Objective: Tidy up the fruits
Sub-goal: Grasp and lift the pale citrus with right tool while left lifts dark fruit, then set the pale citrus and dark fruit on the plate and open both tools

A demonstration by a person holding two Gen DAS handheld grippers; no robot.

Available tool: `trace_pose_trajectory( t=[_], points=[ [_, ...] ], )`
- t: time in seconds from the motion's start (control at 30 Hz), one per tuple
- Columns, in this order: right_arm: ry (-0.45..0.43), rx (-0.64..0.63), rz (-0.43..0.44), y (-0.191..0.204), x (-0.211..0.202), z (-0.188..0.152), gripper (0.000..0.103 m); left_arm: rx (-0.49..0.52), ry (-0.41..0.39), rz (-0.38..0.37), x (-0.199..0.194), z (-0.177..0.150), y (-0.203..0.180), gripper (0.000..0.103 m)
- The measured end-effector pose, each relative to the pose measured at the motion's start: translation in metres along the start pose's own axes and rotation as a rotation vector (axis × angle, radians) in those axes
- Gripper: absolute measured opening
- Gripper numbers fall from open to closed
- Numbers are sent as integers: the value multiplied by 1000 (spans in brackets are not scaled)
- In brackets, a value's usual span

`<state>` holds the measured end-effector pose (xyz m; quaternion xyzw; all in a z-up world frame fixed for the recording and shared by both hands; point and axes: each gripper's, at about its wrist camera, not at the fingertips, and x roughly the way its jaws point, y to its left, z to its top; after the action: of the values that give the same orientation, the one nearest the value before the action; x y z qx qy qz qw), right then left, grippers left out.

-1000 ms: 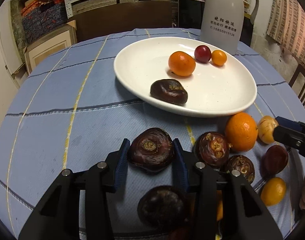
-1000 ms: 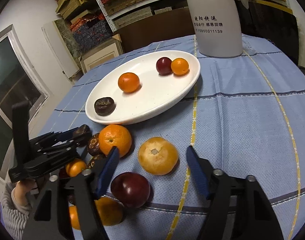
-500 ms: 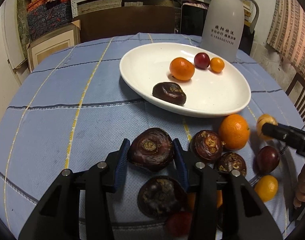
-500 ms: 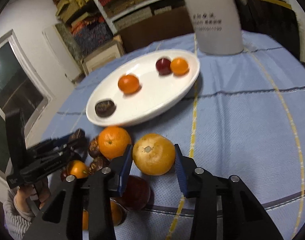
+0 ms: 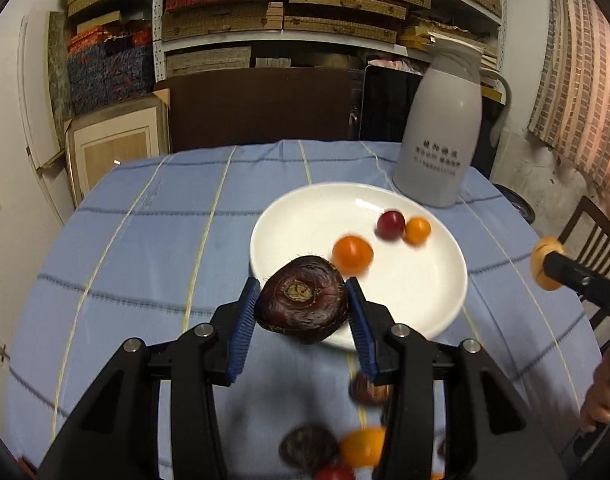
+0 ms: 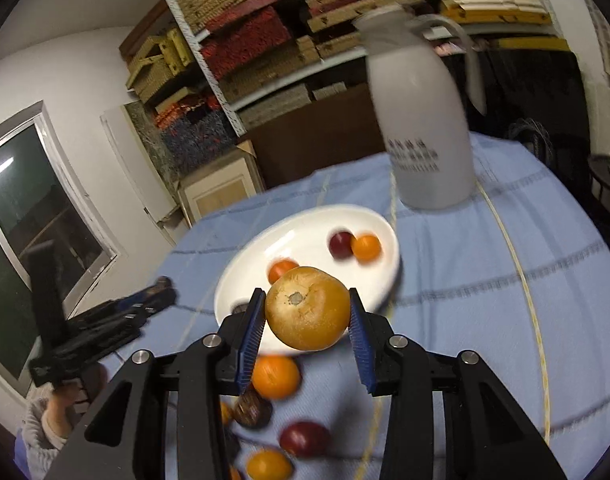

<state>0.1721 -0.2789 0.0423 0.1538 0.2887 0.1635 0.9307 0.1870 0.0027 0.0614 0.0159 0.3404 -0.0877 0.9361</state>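
A dark brown water chestnut (image 5: 301, 305) is clamped between the blue pads of the left gripper (image 5: 303, 322), held in the air over the near rim of a white plate (image 5: 425, 292). The right gripper (image 6: 307, 324) is closed on a pale yellow-orange fruit (image 6: 308, 307), also lifted above the plate. On the plate lie 2 oranges and 1 dark red fruit. More fruit sits on the blue checked tablecloth (image 5: 145, 248) below the grippers, and a white jug (image 5: 441, 136) stands behind the plate
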Motion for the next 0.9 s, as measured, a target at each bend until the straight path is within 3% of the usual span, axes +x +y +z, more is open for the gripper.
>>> trace_pose_trajectory(
  t=[0.13,0.37,0.43,0.47,0.53,0.63,0.7,0.73,0.8,0.9],
  points=[
    [10,-24,-6,10,29,14,41,-5,30,-10,35,13,-4,43],
    [184,-44,-40,2,117,0,41,-30,123,-31,103,13,3,43],
    [218,-46,-46,0,125,-3,43,-34,133,-49,113,10,3,44],
    [213,-35,-44,-3,125,-2,44,-28,130,-48,114,9,3,49],
    [181,-6,-40,-8,116,4,45,-31,116,-25,112,10,3,62],
    [114,19,-14,-9,89,14,46,-55,91,-28,97,12,6,65],
    [64,13,-19,-7,67,16,58,-75,66,-26,77,9,11,68],
    [41,14,-28,-6,57,15,60,-86,50,-19,67,5,13,74],
    [25,15,-30,-7,48,9,62,-95,24,3,48,-7,18,81],
    [48,15,-24,-11,38,-13,62,-104,20,25,22,-36,25,83]
  ],
)
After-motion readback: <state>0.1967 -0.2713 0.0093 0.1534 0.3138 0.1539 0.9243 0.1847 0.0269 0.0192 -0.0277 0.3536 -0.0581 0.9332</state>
